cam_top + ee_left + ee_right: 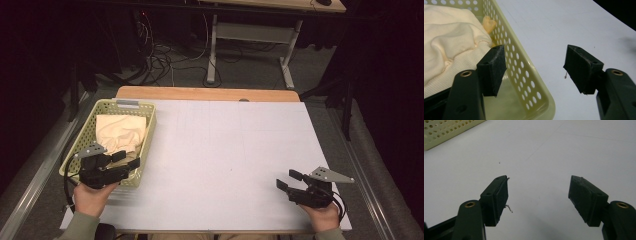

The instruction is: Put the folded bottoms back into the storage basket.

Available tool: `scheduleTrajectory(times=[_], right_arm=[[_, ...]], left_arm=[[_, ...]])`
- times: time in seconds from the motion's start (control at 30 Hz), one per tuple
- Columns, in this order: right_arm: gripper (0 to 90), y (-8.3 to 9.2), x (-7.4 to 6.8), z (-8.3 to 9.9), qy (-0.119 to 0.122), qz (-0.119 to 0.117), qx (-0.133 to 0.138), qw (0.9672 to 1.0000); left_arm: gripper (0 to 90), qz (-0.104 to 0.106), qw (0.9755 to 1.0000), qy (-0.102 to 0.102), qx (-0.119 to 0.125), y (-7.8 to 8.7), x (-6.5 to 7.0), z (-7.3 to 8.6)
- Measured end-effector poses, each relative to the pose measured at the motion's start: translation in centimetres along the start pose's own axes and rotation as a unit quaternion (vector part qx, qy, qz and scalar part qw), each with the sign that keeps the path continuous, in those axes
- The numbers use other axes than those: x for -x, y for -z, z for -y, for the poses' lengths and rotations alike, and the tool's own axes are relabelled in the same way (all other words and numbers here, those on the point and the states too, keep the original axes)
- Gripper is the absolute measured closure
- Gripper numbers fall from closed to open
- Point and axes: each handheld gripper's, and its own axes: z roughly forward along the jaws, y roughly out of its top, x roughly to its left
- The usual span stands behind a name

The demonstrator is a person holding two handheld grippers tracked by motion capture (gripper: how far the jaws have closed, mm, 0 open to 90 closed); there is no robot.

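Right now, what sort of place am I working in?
Probably a lab or test workshop: a table under a plain white sheet, loose cables on the floor behind it, and a bare desk frame beyond.

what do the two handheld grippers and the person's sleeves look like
Both the left gripper and the right gripper are black, each with two blocky jaws faced with flat dark pads and brass-coloured rivets at the jaw arms. Each carries a grey three-cornered plate on top and trails a black cable. The sleeves are olive green.
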Motion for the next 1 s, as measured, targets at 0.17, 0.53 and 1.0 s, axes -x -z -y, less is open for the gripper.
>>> scheduleTrajectory(times=[0.17,0.53,1.0], right_arm=[[32.4,0.0,0.0,0.0,0.0,0.0,0.0,1.0],[32.4,0.0,0.0,0.0,0.0,0.0,0.0,1.0],[32.4,0.0,0.0,0.0,0.0,0.0,0.0,1.0]], left_arm=[[32.5,0.001,1.0,-0.001,0.003,0.0,0.1,0.3],[32.5,0.001,0.9999,0.002,0.013,0.1,0.1,1.0],[32.4,0.001,0.9999,0.002,0.016,0.0,0.1,1.7]])
